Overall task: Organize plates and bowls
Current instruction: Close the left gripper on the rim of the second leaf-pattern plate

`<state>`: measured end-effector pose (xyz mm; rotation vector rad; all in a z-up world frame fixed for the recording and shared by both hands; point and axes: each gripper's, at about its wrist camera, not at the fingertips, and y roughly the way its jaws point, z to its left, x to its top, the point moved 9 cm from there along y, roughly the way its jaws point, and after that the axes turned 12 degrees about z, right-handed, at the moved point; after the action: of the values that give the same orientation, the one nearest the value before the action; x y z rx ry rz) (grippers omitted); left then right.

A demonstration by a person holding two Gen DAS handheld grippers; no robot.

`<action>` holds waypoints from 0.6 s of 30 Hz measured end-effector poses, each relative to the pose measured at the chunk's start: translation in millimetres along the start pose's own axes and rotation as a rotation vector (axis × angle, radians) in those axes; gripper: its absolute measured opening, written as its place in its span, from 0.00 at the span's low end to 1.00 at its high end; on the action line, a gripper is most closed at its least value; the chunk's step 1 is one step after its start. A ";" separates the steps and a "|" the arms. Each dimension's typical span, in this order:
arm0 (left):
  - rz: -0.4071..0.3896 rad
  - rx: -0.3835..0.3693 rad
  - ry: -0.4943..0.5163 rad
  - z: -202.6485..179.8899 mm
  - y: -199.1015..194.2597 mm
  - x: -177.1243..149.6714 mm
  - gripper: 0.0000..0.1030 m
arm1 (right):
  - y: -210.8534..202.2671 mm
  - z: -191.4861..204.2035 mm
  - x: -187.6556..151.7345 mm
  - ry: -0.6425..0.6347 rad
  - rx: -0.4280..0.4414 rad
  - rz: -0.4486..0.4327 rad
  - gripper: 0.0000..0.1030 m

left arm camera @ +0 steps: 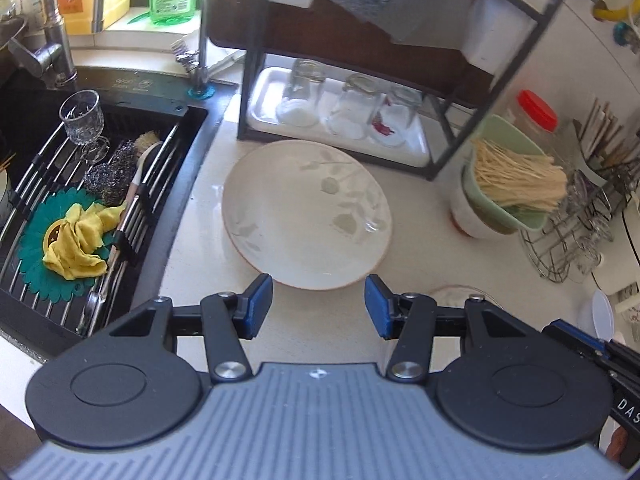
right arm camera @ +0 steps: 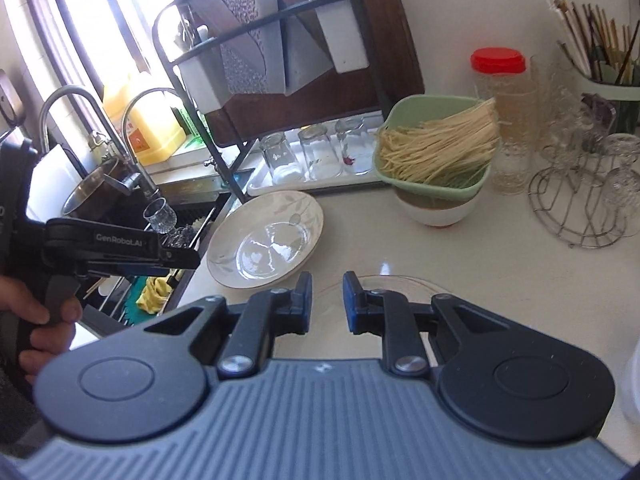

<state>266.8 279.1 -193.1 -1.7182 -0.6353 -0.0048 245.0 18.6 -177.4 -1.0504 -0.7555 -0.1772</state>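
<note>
Your left gripper (left arm camera: 319,306) gapes empty before cream leaf-patterned ceramic plate (left arm camera: 306,212) on pale countertop (left arm camera: 200,248); right gripper (right arm camera: 327,302) narrowly parted, holding nothing.

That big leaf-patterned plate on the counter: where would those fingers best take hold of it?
Probably at the near rim of the plate, coming in low from the front. It lies flat and is too wide to span, so only its thin, slightly raised edge fits. The left gripper, open and empty, already faces that edge.
</note>
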 end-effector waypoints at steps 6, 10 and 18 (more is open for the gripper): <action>0.037 0.014 0.008 28.4 15.5 19.3 0.57 | 31.9 14.6 15.4 -0.002 0.014 0.041 0.20; 0.053 0.030 -0.017 50.2 27.1 33.1 0.59 | 49.0 24.2 25.8 -0.020 0.011 0.056 0.35; 0.092 0.024 -0.034 78.3 58.7 62.9 0.59 | 91.1 34.6 39.6 -0.015 -0.017 0.106 0.57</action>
<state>318.3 369.5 -245.1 -1.7257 -0.5787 0.0971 301.0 102.2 -208.0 -1.1067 -0.7114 -0.0851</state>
